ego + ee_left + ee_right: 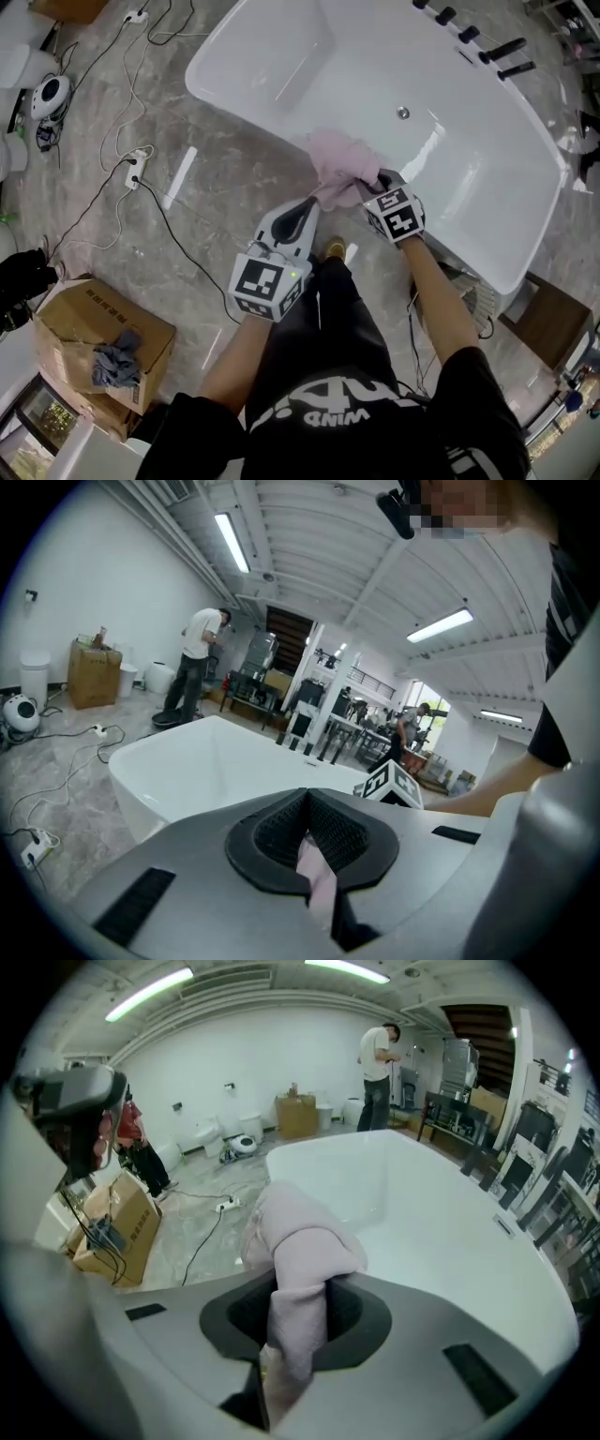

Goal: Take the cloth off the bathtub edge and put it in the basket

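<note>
1. the pink cloth (339,161) lies bunched on the near edge of the bathtub (244,101), at 12 o'clock from the person.
2. the right gripper (373,184) is clamped on a thick fold of it. the left gripper (315,199), at its 8 o'clock, pinches a thin corner.
3. it looks soft, light and limp, so it will likely sag and trail. a bunched fold should hold more surely than a corner.

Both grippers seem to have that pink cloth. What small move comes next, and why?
Probably lift it straight up. The left gripper and right gripper each pinch the pink cloth, which lies bunched on the bathtub rim, so raising it frees it.
</note>
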`<state>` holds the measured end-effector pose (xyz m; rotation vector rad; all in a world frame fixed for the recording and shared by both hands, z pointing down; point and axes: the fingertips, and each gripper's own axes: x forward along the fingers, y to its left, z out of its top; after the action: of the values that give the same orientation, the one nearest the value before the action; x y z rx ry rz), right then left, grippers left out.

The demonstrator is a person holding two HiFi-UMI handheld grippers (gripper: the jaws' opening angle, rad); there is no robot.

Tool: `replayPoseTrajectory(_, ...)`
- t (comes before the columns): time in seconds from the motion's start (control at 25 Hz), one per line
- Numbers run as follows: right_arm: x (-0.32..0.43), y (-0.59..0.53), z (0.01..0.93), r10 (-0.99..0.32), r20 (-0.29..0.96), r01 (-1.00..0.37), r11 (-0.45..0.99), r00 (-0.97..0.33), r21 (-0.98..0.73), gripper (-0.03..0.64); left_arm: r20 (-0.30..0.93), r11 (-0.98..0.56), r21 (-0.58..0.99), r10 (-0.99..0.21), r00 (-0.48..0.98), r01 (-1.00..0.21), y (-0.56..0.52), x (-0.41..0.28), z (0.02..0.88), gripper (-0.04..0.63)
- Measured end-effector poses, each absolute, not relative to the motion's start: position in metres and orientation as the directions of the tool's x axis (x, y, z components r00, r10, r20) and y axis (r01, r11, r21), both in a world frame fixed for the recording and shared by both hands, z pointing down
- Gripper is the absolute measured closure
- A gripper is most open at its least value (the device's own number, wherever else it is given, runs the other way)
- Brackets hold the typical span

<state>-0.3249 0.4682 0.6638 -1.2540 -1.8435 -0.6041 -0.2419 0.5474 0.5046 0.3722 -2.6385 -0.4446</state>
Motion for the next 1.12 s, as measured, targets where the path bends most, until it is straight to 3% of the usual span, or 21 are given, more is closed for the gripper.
replayPoseTrajectory(0.68, -0.328, 0.435, 0.344, 0.729, 0.540, 0.885, 0.459, -0.421, 0.070, 0.535, 0.208, 0.914, 0.268, -0.364, -0.908, -0.305, 0.517, -0.214, 0.341, 0.583)
replayPoseTrajectory(1.12, -0.316, 0.387, 0.274, 0.706, 0.439, 0.817, 0.561, -0.555, 0.131, 0.535, 0.146, 0.876, 0.212, -0.467, -0.872, -0.434, 0.478, -0.205, 0.305, 0.583)
